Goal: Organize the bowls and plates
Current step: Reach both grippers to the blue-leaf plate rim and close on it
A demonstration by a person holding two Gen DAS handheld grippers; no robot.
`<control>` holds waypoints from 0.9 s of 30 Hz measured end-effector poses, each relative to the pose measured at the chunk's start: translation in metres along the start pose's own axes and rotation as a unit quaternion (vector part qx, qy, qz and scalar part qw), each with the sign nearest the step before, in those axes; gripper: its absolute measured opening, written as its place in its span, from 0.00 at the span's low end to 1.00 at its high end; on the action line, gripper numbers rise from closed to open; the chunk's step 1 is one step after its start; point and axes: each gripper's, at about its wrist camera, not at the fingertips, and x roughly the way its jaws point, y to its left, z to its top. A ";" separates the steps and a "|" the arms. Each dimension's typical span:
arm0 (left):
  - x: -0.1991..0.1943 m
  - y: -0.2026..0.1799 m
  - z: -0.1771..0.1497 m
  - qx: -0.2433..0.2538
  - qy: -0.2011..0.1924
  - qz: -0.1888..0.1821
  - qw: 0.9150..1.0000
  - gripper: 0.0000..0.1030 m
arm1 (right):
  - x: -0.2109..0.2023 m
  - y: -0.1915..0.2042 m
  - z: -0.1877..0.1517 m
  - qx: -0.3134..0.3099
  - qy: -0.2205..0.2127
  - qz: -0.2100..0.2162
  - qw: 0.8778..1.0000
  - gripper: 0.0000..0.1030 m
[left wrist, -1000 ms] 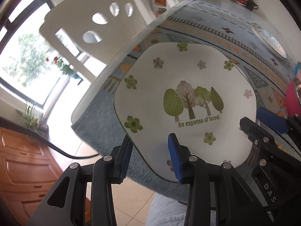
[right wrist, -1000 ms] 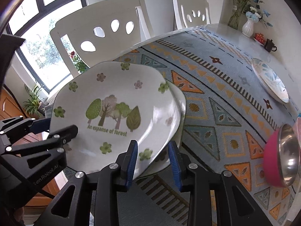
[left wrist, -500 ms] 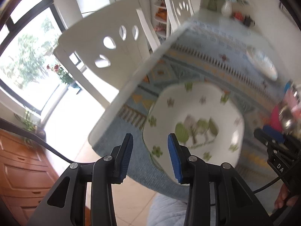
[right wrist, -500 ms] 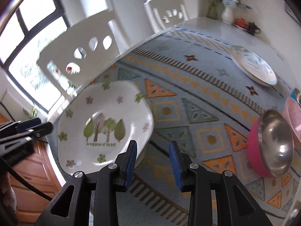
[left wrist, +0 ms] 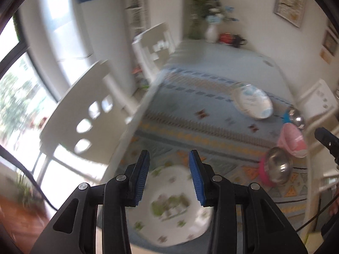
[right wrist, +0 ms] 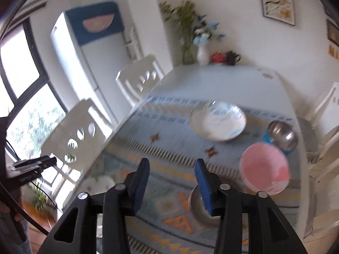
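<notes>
A white plate with green trees (left wrist: 171, 207) lies at the near left corner of the patterned tablecloth; it also shows in the right wrist view (right wrist: 97, 184). My left gripper (left wrist: 169, 177) is open and empty above it. My right gripper (right wrist: 172, 182) is open and empty above the table. A blue-patterned plate (right wrist: 218, 121) (left wrist: 253, 102) lies farther back. A pink bowl (right wrist: 264, 169) (left wrist: 293, 137), a steel bowl with a blue shell (right wrist: 281, 136) and a steel bowl with a pink shell (left wrist: 275, 171) stand at the right. Both views are blurred.
White chairs (left wrist: 84, 114) (right wrist: 139, 78) stand along the table's left side. A vase with flowers (right wrist: 202, 51) and small items sit at the far end by the wall. A fridge (right wrist: 89, 59) stands behind the chairs.
Both grippers have let go of the tree plate, which now lies on the table corner. Both have lifted and pulled back, and the right one has swung toward the bowls.
</notes>
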 end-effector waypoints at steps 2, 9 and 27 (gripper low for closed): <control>0.004 -0.021 0.024 0.021 -0.010 -0.022 0.999 0.35 | -0.008 -0.012 0.016 0.015 -0.005 -0.002 1.000 0.49; 0.025 -0.085 0.081 0.065 -0.034 -0.098 0.992 0.36 | -0.024 -0.045 0.058 0.013 -0.040 -0.053 0.998 0.49; 0.254 -0.189 0.128 0.059 0.086 -0.121 0.987 0.36 | 0.223 -0.166 0.059 0.245 0.145 -0.035 0.958 0.52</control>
